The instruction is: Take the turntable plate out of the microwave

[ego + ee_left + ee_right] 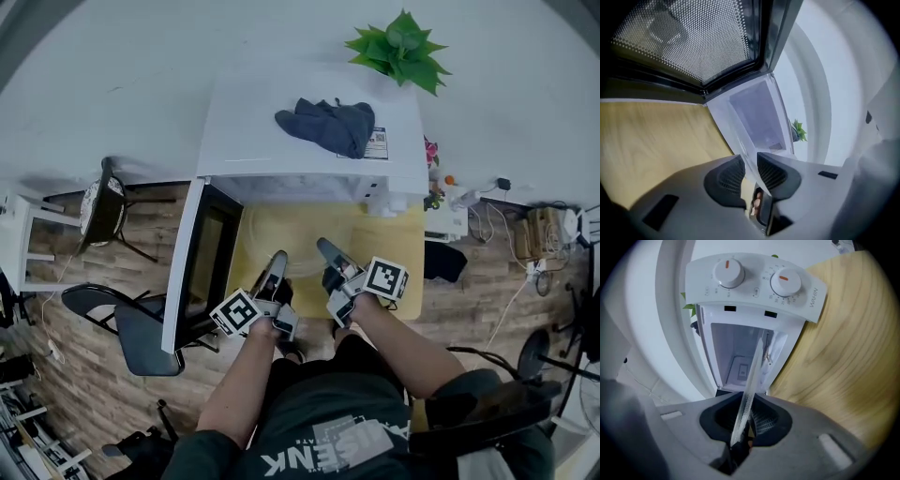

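Observation:
The white microwave (309, 131) stands on a pale wooden table (394, 281), its door (202, 267) swung open to the left. A clear glass turntable plate (305, 265) hangs in front of the opening, faint in the head view. My left gripper (277, 257) grips its left rim and my right gripper (326, 247) its right rim. In the right gripper view the plate's edge (752, 376) runs straight up from between the shut pads of the right gripper (749, 411), with the empty cavity (733, 352) behind. In the left gripper view a thin pale edge sits between the pads of the left gripper (750, 164).
A dark cloth (328, 124) lies on the microwave's top and a green plant (401, 45) stands behind it. Two dials (785, 281) sit on the control panel. Dark chairs (131, 328) stand left of the table, below the door. A small white appliance (450, 216) and cables lie at the right.

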The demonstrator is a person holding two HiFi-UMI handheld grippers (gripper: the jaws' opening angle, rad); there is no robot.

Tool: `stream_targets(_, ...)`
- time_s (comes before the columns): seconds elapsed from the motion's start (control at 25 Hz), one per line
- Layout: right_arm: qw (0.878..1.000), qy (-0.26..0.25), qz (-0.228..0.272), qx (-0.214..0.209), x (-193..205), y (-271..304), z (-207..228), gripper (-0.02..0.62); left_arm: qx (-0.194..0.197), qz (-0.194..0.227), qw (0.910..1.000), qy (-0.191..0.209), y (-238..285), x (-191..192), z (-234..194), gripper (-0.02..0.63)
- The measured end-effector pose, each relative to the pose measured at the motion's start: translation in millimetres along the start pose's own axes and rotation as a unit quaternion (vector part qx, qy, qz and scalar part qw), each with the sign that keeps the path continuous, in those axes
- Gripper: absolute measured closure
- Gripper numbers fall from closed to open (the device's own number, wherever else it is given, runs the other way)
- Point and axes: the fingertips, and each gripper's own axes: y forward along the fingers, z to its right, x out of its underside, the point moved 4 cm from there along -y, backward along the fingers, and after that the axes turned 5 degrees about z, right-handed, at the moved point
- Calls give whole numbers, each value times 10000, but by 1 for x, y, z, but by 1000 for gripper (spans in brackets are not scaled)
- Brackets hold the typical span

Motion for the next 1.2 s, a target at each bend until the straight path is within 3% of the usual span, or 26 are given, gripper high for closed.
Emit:
stream_targets(0.12, 9996, -55, 154, -243, 13, -5, -18, 546, -273, -259, 9976, 579, -20, -9, 0, 525)
stream_targets(0.24, 9992, -165, 354, 76, 26, -19, -23, 546, 119, -370, 9987, 317, -29, -7, 13, 523)
stream_targets(0.32, 9986, -229, 483, -54, 32, -25, -35, 545, 452, -473, 9978, 131, -34, -2, 25, 520)
stream_targets(0.76, 9913, -693, 1085, -256, 69, -65, -97, 543, 1362, -1045, 9848, 272, -76, -5, 76, 522)
stream_targets(1.04, 9891, -904, 1112, -350, 86, -83, -139, 541, 1223, -1201, 9813, 872, -108, -16, 103, 522)
stream_targets(1.12, 9890, -948, 1044, -437, 85, -87, -149, 541, 1285, -1153, 9811, 877, -112, -16, 115, 522)
stream_targets(1.2, 9885, -1042, 921, -594, 81, -87, -159, 541, 1130, -1068, 9805, 1199, -116, -23, 122, 522)
